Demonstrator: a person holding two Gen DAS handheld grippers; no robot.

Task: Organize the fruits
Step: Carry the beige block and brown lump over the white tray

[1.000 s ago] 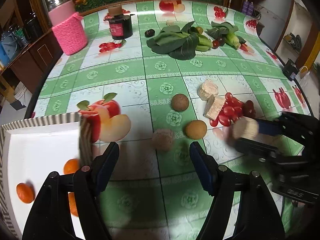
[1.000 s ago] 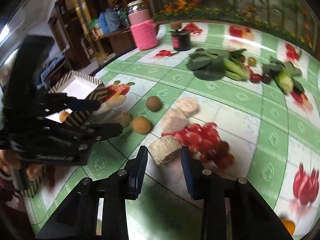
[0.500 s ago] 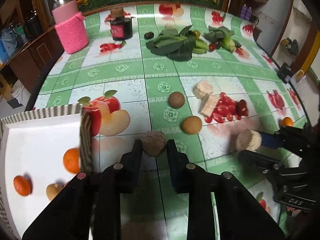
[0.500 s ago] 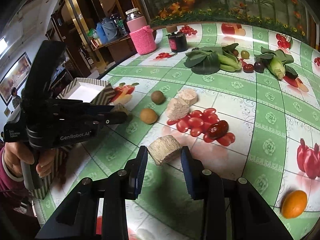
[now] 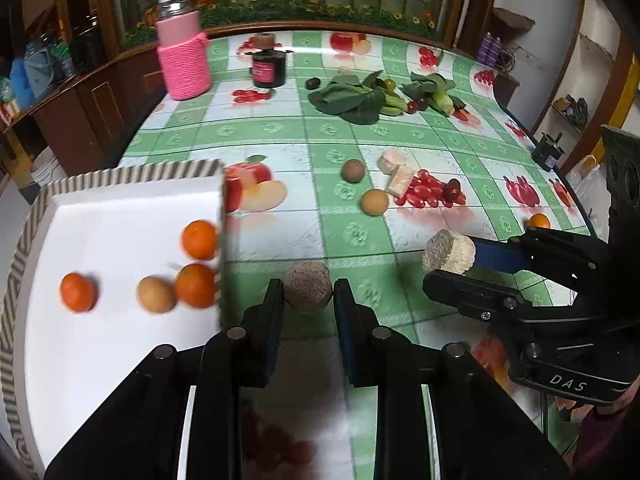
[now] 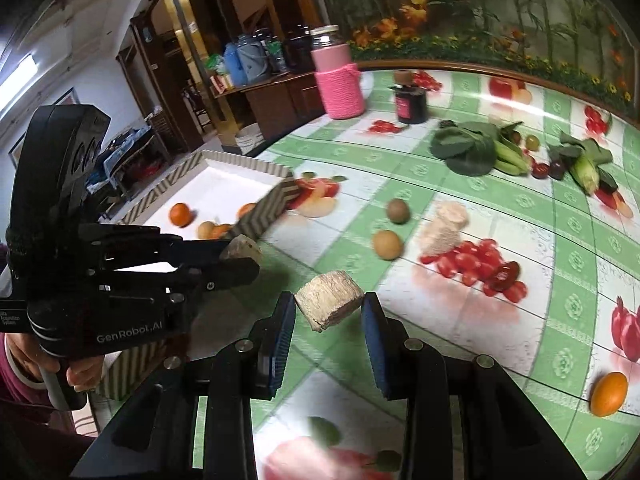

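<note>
Orange fruits (image 5: 199,239) (three) in tray (image 5: 120,168)

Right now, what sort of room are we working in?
Probably a home dining or living room: a round table under a fruit-print vinyl cloth, a dark wooden sideboard holding flasks and jars, and a flower-and-bamboo mural behind.

Your striped tray (image 5: 120,172) runs off the left wrist view's left edge, and its fruit is smeared by blur. In the right wrist view the left gripper (image 6: 240,258) hides the tray's near corner (your hand is cut off too). The small dark fruits (image 6: 556,169) beside the greens are too small to name.
</note>
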